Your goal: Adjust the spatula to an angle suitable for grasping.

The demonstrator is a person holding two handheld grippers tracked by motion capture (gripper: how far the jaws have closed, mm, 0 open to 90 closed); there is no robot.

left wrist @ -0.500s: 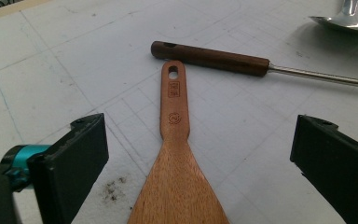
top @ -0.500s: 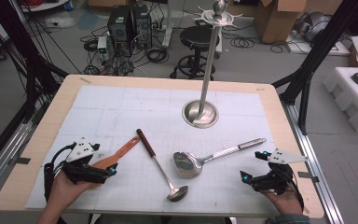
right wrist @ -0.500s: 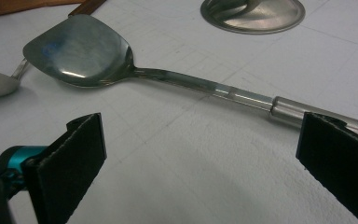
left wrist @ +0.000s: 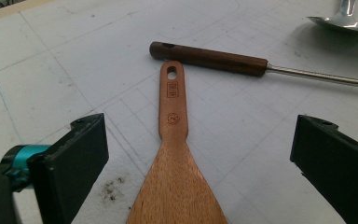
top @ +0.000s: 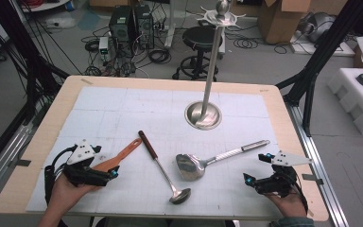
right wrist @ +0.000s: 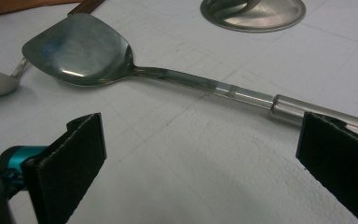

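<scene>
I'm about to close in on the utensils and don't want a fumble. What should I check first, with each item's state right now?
1. Left hand-held gripper open: ok.
2. Wooden spatula lies between its jaws: ok.
3. Right hand-held gripper open: ok.
4. Steel turner between the right jaws: not ok, only bare mat there; the handle passes beyond them.
5. Ladle apart from the spatula: ok.
6. Hanging stand upright: ok.

Wooden table point(top: 42, 142) under white gridded mat point(top: 123, 109) — wooden spatula point(top: 123, 155), ladle point(top: 163, 170), steel turner point(top: 208, 161), rack base point(top: 202, 115)
</scene>
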